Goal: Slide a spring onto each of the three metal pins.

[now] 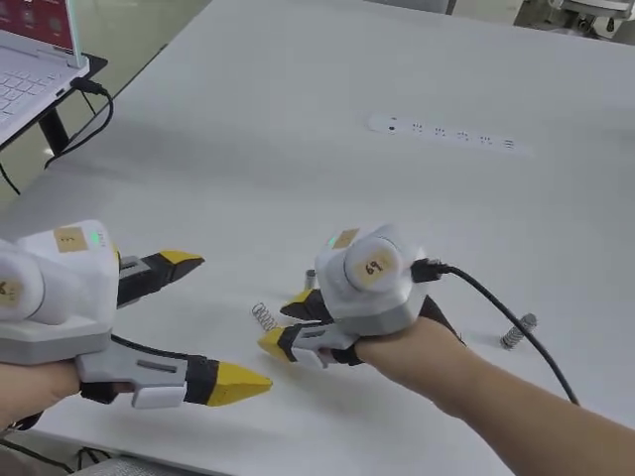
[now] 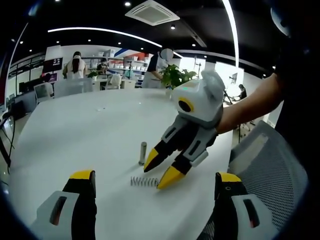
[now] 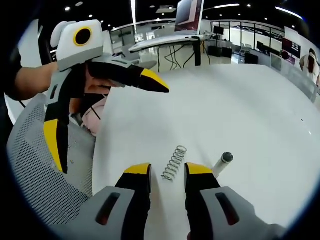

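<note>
Nearest the headset, the left gripper point(image 1: 210, 319), grey with yellow-tipped black jaws, hangs with those jaws spread wide and nothing between them, off to the left of the loose spring.

That small bare steel coil spring point(image 3: 174, 162) lies flat on its side on the white table point(image 1: 298, 149). The right gripper point(image 2: 157, 174) points at it, yellow jaw tips parted on either side of the spring's near end. The jaws are open and, as far as I can tell, not pinching the coil. Just beside the spring, on its far side in the left gripper view, a short grey metal pin point(image 3: 223, 162) stands upright on the table with no spring on it.

Well to the right of the loose spring, beyond the right gripper's black cable, what looks like a second pin wearing its spring point(image 1: 518, 330) stands a little tilted.

Farther back from the spring lies a white power strip point(image 1: 446, 134), and a white laptop point(image 1: 30, 59) sits at the far left corner.

My reading is that one pin appears done, the bare pin is the one in hand with its spring not yet picked up, and at least this fitting remains.
</note>
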`<state>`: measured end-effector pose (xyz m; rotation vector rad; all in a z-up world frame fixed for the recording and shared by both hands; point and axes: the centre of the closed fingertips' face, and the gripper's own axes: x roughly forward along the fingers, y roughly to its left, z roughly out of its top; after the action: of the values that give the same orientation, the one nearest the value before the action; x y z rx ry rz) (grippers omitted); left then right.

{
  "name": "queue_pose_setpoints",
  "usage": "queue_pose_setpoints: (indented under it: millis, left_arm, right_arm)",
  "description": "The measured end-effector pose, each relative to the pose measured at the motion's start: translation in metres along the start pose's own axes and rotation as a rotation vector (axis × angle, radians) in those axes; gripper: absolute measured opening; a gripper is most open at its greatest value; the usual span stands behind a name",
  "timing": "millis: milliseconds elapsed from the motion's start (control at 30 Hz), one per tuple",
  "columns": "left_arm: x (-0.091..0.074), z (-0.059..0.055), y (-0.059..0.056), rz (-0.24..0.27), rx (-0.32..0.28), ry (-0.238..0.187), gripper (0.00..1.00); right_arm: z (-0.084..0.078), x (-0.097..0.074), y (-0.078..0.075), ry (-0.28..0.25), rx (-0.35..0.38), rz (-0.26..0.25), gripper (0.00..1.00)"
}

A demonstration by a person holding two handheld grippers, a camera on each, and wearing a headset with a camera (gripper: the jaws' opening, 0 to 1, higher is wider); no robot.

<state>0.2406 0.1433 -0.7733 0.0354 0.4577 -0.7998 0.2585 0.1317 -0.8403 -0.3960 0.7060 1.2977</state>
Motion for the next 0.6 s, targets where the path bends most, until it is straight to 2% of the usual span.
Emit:
queue_pose_setpoints:
  millis: [133,333,433,600]
  left_arm:
    - [-0.0006,-0.0026,0.0009,0.0,-0.003,0.004,0.96]
    - [-0.0007,-0.0046,0.0005,0.0,-0.008,0.005,0.96]
    - [-0.0006,-0.006,0.0001,-0.001,-0.01,0.008,0.96]
    - [-0.0001,-0.0078,-0.0002,-0.001,-0.012,0.012,0.96]
  right_arm:
    - [-0.0083,0.0058,-0.0008,0.038,-0.057,-0.01,0.21]
    - [-0.0089,0.0077,-0.0029,0.039,-0.063,-0.018,0.17]
    - [-0.0103,0.0085,-0.0051,0.044,-0.078,-0.026,0.11]
    - [-0.0114,0.0085,-0.0067,0.041,-0.097,-0.038,0.1]
